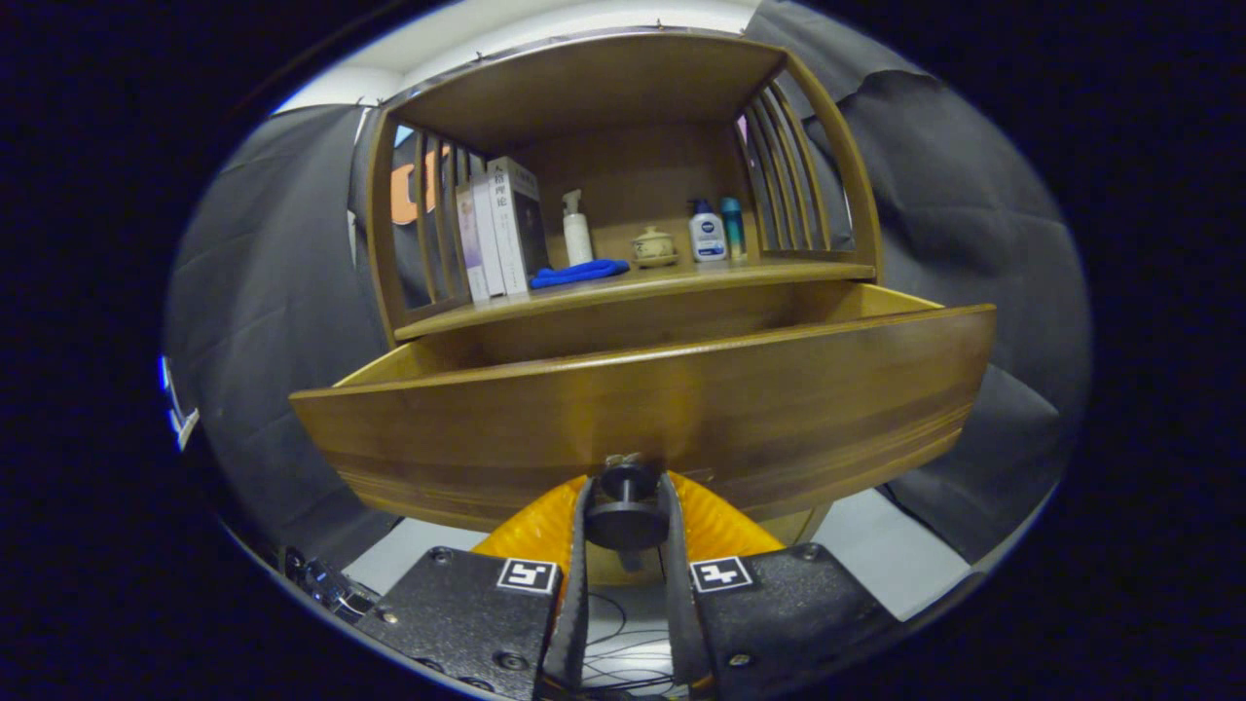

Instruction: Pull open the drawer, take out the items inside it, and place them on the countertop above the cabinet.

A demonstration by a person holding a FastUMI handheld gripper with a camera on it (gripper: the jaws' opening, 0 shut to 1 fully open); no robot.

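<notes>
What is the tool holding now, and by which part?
The tool is shut on the drawer, gripping its dark round knob between both fingers.

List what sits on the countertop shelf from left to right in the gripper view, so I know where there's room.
Books → blue cloth → white pump bottle → small lidded pot → white and blue bottle → teal bottle. The gripper is shut on the drawer knob below.

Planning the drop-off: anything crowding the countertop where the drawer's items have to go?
Yes. Books, a blue cloth, a spray bottle, a jar and two bottles line the countertop. The gripper is shut on the drawer knob.
</notes>
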